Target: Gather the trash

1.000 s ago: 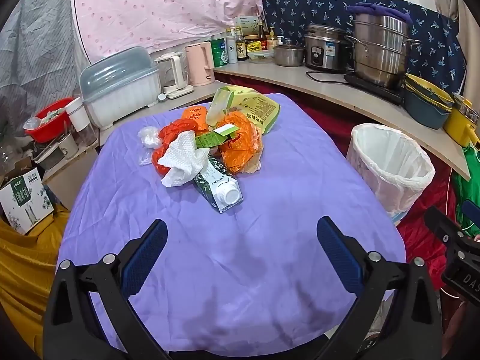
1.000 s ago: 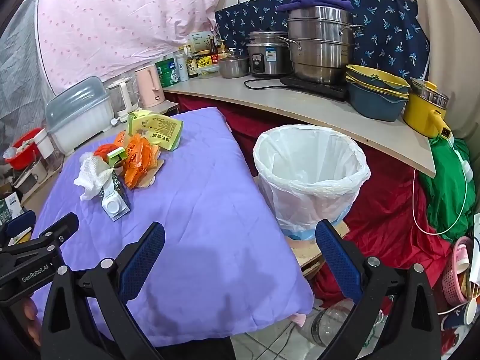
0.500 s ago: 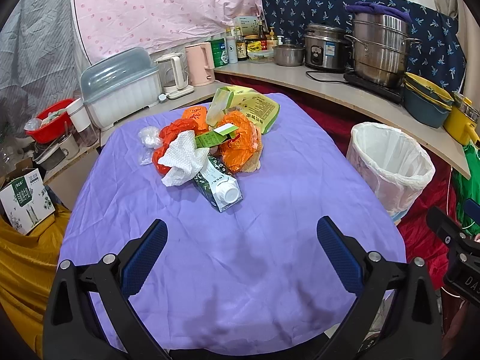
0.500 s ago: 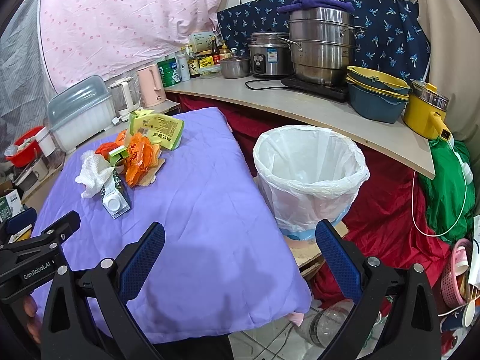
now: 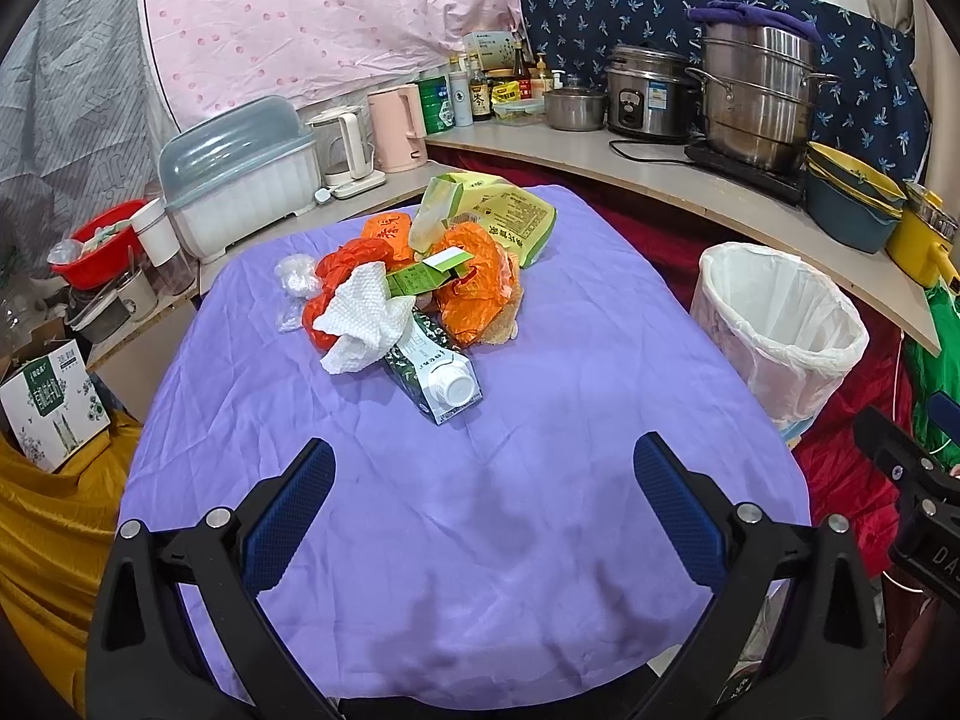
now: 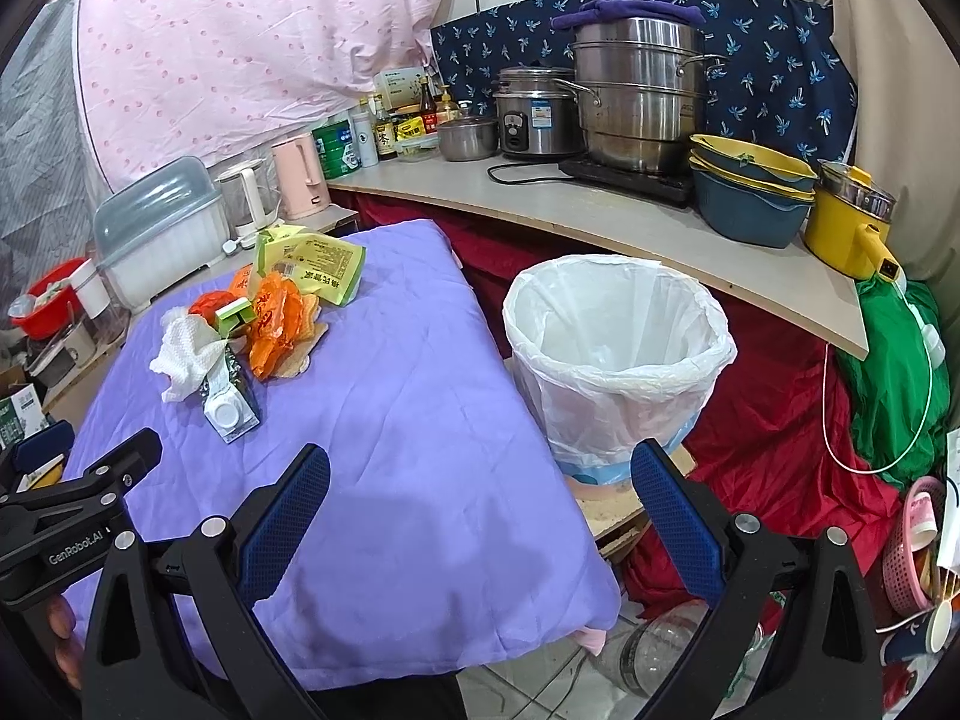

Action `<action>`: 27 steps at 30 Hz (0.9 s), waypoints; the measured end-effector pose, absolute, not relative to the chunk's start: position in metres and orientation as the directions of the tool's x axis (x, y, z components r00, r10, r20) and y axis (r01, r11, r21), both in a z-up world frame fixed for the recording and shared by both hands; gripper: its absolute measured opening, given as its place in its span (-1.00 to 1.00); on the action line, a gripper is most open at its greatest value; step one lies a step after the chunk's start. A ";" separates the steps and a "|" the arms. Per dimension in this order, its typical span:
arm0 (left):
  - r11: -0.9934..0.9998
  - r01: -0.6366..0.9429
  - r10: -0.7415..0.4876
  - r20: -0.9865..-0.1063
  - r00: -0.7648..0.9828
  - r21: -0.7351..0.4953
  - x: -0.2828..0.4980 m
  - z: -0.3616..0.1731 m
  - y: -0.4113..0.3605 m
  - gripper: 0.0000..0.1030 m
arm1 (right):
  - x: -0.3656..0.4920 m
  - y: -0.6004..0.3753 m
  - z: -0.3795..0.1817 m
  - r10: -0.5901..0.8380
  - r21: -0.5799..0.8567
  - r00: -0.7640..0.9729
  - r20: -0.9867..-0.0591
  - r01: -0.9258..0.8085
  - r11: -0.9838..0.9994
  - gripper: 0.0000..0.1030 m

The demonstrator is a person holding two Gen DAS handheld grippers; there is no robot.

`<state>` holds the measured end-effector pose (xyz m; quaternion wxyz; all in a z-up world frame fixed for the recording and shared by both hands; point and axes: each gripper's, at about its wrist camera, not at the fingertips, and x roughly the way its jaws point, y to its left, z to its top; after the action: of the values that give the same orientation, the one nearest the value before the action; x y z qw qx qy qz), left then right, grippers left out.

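Hovering with jaws spread wide and empty, the left hand-held gripper (image 5: 483,501) faces the trash pile (image 5: 414,294). The right hand-held gripper (image 6: 480,501) is likewise apart; its fingers hide the base of the bin (image 6: 618,360).

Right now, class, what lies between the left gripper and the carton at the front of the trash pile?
Only bare purple cloth separates the left gripper from the carton, in the left wrist view.

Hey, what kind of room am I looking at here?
Most likely a small home kitchen: a rice cooker and stacked steel pots on the counter, plus a lined trash bin.
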<state>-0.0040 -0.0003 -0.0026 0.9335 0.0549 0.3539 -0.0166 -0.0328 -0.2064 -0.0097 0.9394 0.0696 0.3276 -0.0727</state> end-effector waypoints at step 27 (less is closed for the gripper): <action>0.995 0.059 0.014 -0.670 0.742 0.086 -0.003 -0.001 -0.003 0.85 | -0.033 -0.205 -0.014 -0.089 0.077 0.772 -0.629 0.176 0.981 0.87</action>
<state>-0.0032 -0.0027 -0.0010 0.9320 0.0510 0.3586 -0.0121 -0.0326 -0.2049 -0.0142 0.9390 0.0658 0.3300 -0.0708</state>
